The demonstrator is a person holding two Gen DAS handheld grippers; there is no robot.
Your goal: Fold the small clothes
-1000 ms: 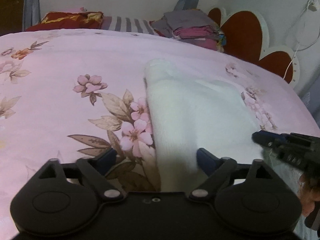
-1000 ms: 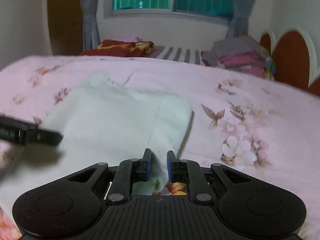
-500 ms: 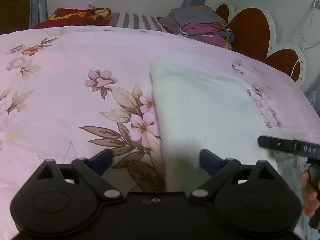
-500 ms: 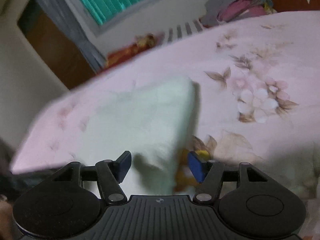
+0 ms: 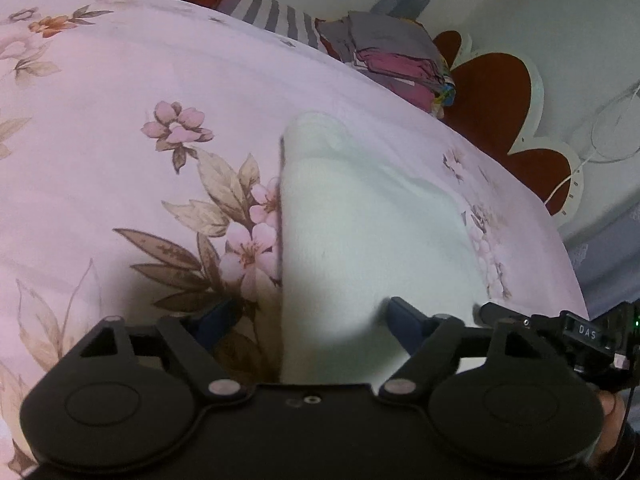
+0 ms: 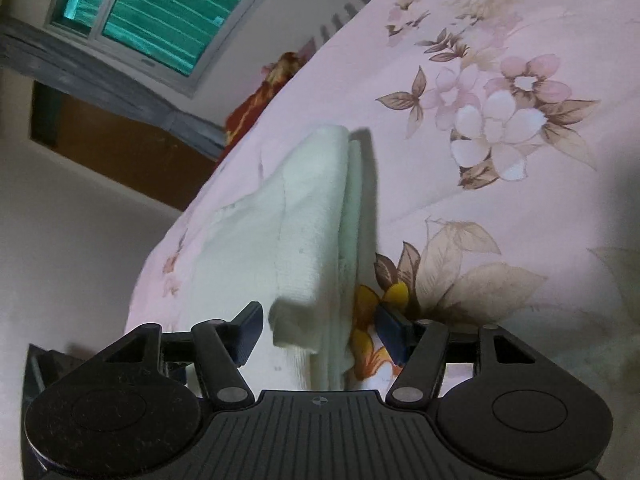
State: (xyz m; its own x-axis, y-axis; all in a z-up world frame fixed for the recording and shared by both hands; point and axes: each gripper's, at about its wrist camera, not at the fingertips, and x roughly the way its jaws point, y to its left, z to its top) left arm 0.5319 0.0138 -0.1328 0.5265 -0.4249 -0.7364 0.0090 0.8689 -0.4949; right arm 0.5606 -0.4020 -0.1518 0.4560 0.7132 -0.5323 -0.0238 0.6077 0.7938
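the left wrist view sits low and close over the bed [image 5: 100,92], looking forward and downward along its own gripper [image 5: 308,320], whose black body fills the bottom edge. it faces the far end of the bed, where a stack of clothes [image 5: 396,56] and the headboard [image 5: 496,92] stand. the right wrist view is also close to the bed [image 6: 500,208] but strongly rolled, so the window [image 6: 160,12] tilts into the upper left corner. both views share the white folded cloth [image 5: 360,232] [image 6: 308,216], seen from opposite edges. the right gripper [image 5: 560,328] shows at the right edge of the left view.
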